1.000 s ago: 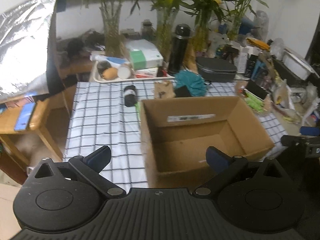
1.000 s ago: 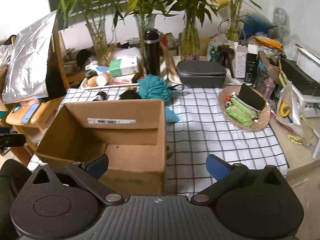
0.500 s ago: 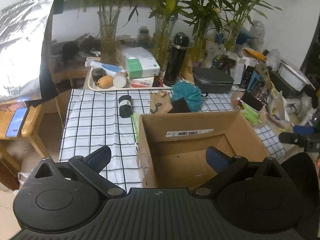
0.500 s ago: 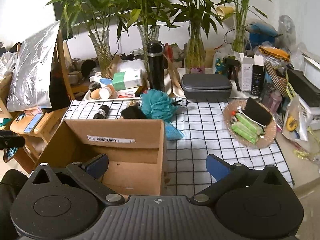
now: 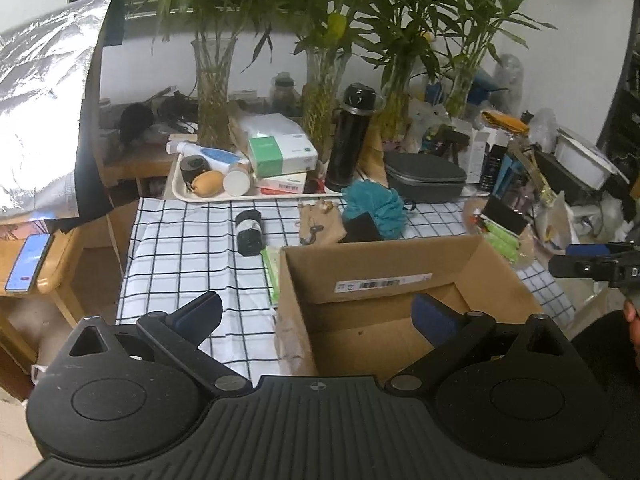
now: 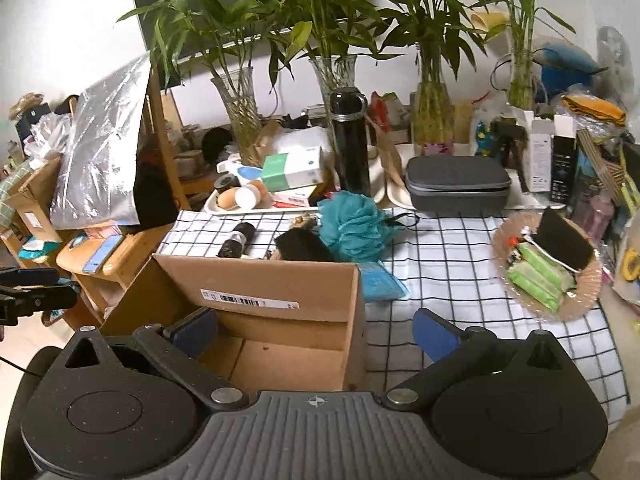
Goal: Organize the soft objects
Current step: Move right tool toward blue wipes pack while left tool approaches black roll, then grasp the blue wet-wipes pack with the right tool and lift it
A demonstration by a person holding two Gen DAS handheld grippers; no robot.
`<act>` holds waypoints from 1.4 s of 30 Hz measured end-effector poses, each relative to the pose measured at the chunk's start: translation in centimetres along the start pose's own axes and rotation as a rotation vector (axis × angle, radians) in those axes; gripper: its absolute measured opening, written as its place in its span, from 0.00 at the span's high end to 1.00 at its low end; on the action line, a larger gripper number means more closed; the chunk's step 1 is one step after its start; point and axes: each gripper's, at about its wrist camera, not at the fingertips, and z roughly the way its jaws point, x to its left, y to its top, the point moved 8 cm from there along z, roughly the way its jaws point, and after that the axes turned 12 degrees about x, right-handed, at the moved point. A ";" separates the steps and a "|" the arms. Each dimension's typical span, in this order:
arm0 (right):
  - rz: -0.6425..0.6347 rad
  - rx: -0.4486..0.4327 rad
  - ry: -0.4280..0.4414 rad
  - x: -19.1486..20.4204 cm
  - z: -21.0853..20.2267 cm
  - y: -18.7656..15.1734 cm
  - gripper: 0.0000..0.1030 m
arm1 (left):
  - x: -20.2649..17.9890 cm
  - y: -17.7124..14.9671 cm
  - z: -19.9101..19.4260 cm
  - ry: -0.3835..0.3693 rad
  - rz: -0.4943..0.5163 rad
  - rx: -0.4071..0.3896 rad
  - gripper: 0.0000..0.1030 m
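Observation:
An open cardboard box (image 5: 384, 276) (image 6: 264, 300) stands empty on the checked tablecloth (image 5: 188, 248) (image 6: 448, 280). Behind it lie a teal bath pouf (image 5: 374, 208) (image 6: 352, 226), a black soft object (image 5: 360, 230) (image 6: 302, 246), a tan cloth pouch (image 5: 320, 222) and a black roll (image 5: 248, 232) (image 6: 236, 238). A light blue soft piece (image 6: 378, 282) lies beside the box's right wall. My left gripper (image 5: 316, 314) is open and empty, above the box's near left corner. My right gripper (image 6: 316, 330) is open and empty, over the box's near right wall.
A wicker plate (image 6: 548, 268) with green packets sits at the right. A tray (image 5: 240, 184) of bottles and boxes, a black flask (image 5: 350, 136), a grey case (image 6: 458, 184) and glass vases with bamboo line the back. A phone (image 5: 28, 262) lies on a wooden side table at left.
Both grippers have drawn back and risen, so the box looks smaller and more of the table behind it shows. Both stay open and empty.

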 end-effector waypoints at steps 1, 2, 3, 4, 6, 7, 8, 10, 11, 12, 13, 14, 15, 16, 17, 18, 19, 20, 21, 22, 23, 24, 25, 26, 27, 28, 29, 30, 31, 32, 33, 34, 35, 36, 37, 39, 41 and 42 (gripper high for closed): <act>0.001 -0.001 0.011 0.0 0.2 -0.1 0.00 | 0.1 -0.1 0.2 0.008 0.003 0.003 0.00; 0.001 0.001 0.017 -0.2 0.5 -0.1 0.00 | 0.3 0.0 0.4 0.013 0.003 0.006 0.00; 0.001 0.002 0.017 -0.3 0.7 -0.2 0.00 | 0.5 -0.1 0.5 0.013 0.000 0.008 0.00; 0.001 0.001 0.015 -0.4 1.0 -0.3 0.00 | 0.7 0.0 0.7 0.008 -0.005 0.009 0.00; 0.000 0.002 0.009 -0.6 1.6 -0.3 0.00 | 1.0 -0.1 1.0 -0.004 -0.017 0.012 0.00; 0.001 0.001 0.009 -0.7 1.8 -0.3 0.00 | 1.1 0.0 1.2 -0.012 -0.023 0.012 0.00; 0.002 -0.001 0.012 -0.8 2.0 -0.2 0.00 | 1.2 0.1 1.3 -0.019 -0.025 0.010 0.00; 0.002 -0.004 0.014 -1.0 2.4 0.0 0.00 | 1.3 0.4 1.7 -0.026 -0.028 0.010 0.00; -0.002 -0.008 0.014 -1.1 2.6 0.2 0.00 | 1.4 0.7 1.9 -0.029 -0.028 0.008 0.00; -0.008 -0.014 0.012 -1.2 2.7 0.4 0.00 | 1.5 0.8 2.1 -0.031 -0.029 0.006 0.00; -0.012 -0.017 0.010 -1.3 2.8 0.7 0.00 | 1.6 1.1 2.4 -0.031 -0.030 0.003 0.00; -0.016 -0.019 0.007 -1.4 3.0 1.0 0.00 | 1.7 1.4 2.7 -0.031 -0.030 0.001 0.00; -0.016 -0.021 0.005 -1.6 3.2 1.2 0.00 | 1.9 1.6 3.0 -0.030 -0.032 -0.002 0.00; -0.016 -0.022 0.005 -1.8 3.5 1.5 0.00 | 1.9 1.8 3.4 -0.029 -0.034 -0.003 0.00; -0.013 -0.023 0.007 -2.1 3.8 1.8 0.00 | 2.0 1.9 3.7 -0.029 -0.037 -0.003 0.00; -0.008 -0.024 0.011 -2.3 4.1 2.1 0.00 | 2.1 2.2 4.0 -0.033 -0.040 -0.002 0.00; -0.004 -0.027 0.014 -2.6 4.4 2.4 0.00 | 2.2 2.3 4.4 -0.038 -0.040 0.001 0.00; 0.001 -0.030 0.018 -2.9 4.8 2.7 0.00 | 2.3 2.5 4.8 -0.040 -0.040 0.002 0.00; 0.006 -0.035 0.023 -3.3 5.1 2.9 0.00 | 2.4 2.7 5.0 -0.040 -0.041 0.001 0.00; 0.011 -0.037 0.025 -3.4 5.4 3.2 0.00 | 2.5 2.9 5.3 -0.040 -0.041 0.001 0.00; 0.017 -0.038 0.026 -3.8 5.8 3.4 0.00 | 2.6 3.1 5.5 -0.043 -0.040 0.001 0.00; 0.021 -0.040 0.027 -4.1 6.1 3.7 0.00 | 2.8 3.4 5.8 -0.044 -0.040 0.002 0.00; 0.025 -0.041 0.028 -4.3 6.4 3.8 0.00 | 2.9 3.6 6.1 -0.046 -0.042 0.000 0.00; 0.030 -0.042 0.027 -4.6 6.8 4.0 0.00 | 3.1 3.8 6.4 -0.050 -0.045 0.001 0.00; 0.035 -0.041 0.027 -4.8 7.1 4.1 0.00 | 3.3 4.1 6.7 -0.056 -0.051 0.004 0.00; 0.041 -0.038 0.028 -5.1 7.5 4.3 0.00 | 3.5 4.4 7.0 -0.065 -0.058 0.008 0.00; 0.048 -0.035 0.031 -5.3 7.9 4.4 0.00 | 3.7 4.7 7.3 -0.073 -0.066 0.008 0.00; 0.059 -0.031 0.037 -5.7 8.3 4.6 0.00 | 4.0 4.9 7.5 -0.078 -0.074 0.007 0.00; 0.073 -0.026 0.041 -6.0 8.7 4.7 0.00 | 4.2 5.1 7.8 -0.083 -0.081 0.007 0.00; 0.091 -0.019 0.045 -6.5 9.3 4.9 0.00 | 4.5 5.4 8.0 -0.089 -0.091 0.007 0.00; 0.105 -0.015 0.053 -6.9 9.7 5.0 0.00 | 4.8 5.6 8.2 -0.096 -0.099 0.005 0.00; 0.120 -0.011 0.062 -7.2 10.1 5.1 0.00 | 5.1 5.8 8.4 -0.101 -0.105 0.002 0.00; 0.134 -0.008 0.074 -7.5 10.4 5.1 0.00 | 5.4 6.1 8.7 -0.104 -0.107 -0.001 0.00; 0.150 -0.002 0.093 -7.8 10.9 5.2 0.00 | 5.7 6.4 9.0 -0.105 -0.108 -0.003 0.00; 0.168 0.005 0.109 -8.2 11.4 5.3 0.00 | 6.0 6.6 9.3 -0.104 -0.109 -0.004 0.00; 0.212 0.024 0.130 -9.3 12.6 5.3 0.00 | 6.7 7.1 10.3 -0.109 -0.120 -0.007 0.00; 0.244 0.044 0.143 -10.1 13.6 5.3 0.00 | 7.5 7.4 11.1 -0.121 -0.137 -0.008 0.00; 0.256 0.051 0.151 -10.4 14.1 5.3 0.00 | 8.0 7.6 11.7 -0.128 -0.150 -0.009 0.00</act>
